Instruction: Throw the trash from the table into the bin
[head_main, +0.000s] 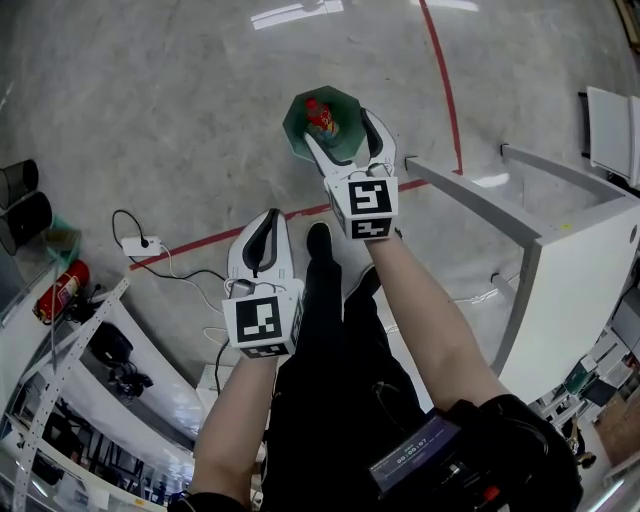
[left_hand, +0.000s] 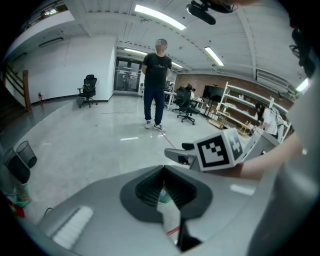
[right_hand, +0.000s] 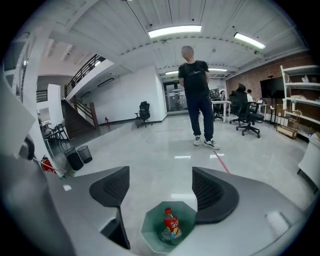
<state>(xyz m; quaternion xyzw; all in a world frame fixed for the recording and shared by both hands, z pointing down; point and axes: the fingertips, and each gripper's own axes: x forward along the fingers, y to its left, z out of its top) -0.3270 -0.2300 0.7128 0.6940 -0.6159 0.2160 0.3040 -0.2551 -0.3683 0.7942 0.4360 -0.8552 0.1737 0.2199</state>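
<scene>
With the right gripper (head_main: 341, 128) hanging directly above the bin (head_main: 293, 118), jaws wide apart and nothing between them, the drop looks done. The bottle (right_hand: 171, 223) sits inside the bin on some clear scrap. The left gripper (head_main: 266, 226) is nearer and to the left, jaws together, empty. Judgement: lift the right one straight up clear of the rim before swinging to the table (head_main: 590, 250) at right, so no jaw clips the bin. Tabletop barely in view; can't tell if trash remains.
</scene>
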